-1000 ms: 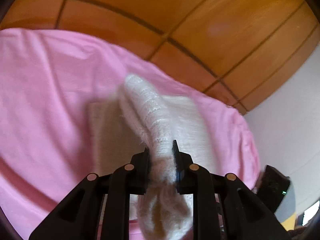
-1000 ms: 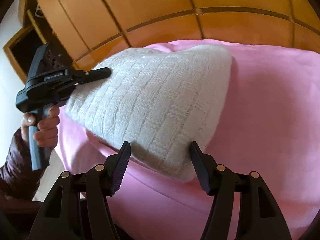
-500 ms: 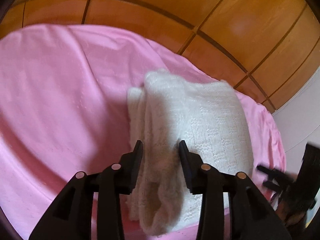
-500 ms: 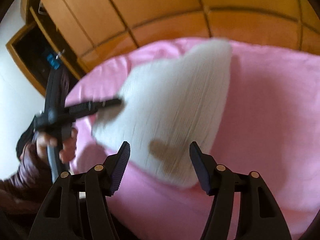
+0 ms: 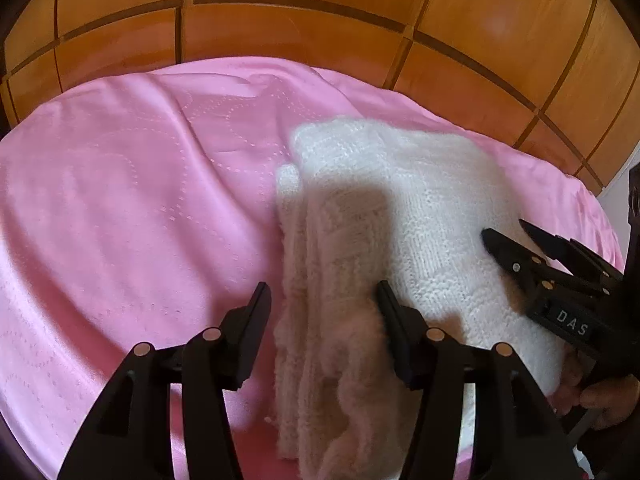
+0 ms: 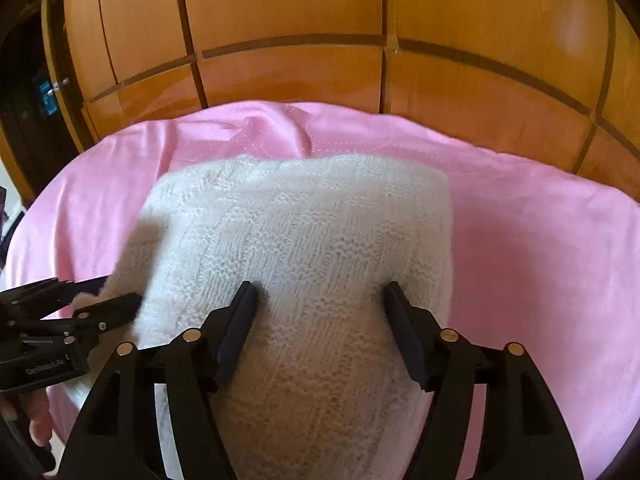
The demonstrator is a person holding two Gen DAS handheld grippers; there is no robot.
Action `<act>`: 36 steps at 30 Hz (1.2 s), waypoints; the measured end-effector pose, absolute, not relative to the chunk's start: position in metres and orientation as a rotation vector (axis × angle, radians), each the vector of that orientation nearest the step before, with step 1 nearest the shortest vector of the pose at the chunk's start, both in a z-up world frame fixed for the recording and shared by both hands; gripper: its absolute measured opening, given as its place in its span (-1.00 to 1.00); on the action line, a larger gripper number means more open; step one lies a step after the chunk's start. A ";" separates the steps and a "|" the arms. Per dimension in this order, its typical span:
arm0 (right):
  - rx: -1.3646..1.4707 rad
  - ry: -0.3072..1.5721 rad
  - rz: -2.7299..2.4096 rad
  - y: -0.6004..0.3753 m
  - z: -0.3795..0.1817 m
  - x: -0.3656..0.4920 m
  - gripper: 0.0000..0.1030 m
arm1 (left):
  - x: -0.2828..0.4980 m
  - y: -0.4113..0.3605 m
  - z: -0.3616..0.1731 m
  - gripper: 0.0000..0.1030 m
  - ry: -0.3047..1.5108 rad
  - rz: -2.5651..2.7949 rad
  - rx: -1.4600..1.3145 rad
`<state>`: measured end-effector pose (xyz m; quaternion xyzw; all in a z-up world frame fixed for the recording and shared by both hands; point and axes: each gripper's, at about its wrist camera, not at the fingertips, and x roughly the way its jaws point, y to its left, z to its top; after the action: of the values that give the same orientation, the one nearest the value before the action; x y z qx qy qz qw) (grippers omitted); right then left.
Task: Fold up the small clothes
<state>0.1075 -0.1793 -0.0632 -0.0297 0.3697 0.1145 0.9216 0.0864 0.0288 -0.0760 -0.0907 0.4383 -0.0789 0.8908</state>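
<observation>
White knit garment [image 5: 420,216] lying folded on pink bed sheet [image 5: 120,200], left tool [image 5: 322,300] and right tool [image 6: 320,292] both hovering apart; next likely smoothing or setting aside.

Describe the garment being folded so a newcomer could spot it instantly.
Start at the pink bedsheet spread in front of the orange wooden panelling. Lying on it in the middle is the white knitted garment, folded into a thick bundle. It is the only fuzzy, basket-weave textured item there; everything around it is smooth pink fabric.
</observation>
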 end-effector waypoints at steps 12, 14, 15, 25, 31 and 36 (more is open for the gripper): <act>-0.004 0.730 0.255 -0.191 -0.058 0.101 0.47 | 0.070 0.014 -0.047 0.29 0.827 -0.117 -0.122; 0.021 0.732 0.270 -0.193 -0.054 0.100 0.53 | 0.067 0.014 -0.043 0.29 0.821 -0.119 -0.116; 0.026 0.733 0.271 -0.194 -0.052 0.100 0.53 | 0.066 0.013 -0.042 0.30 0.819 -0.124 -0.116; 0.238 0.759 0.303 -0.241 -0.047 0.094 0.61 | 0.067 0.009 -0.039 0.40 0.822 -0.126 -0.103; 0.338 0.799 0.297 -0.266 -0.064 0.102 0.64 | 0.074 0.011 -0.049 0.40 0.851 -0.120 -0.102; 0.400 0.825 0.342 -0.273 -0.075 0.111 0.71 | 0.079 0.015 -0.057 0.42 0.868 -0.122 -0.114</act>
<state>0.1110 -0.2727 -0.0746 0.1921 0.3963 0.1643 0.8826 0.0787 0.0149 -0.0572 -0.0552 0.4201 -0.0591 0.9039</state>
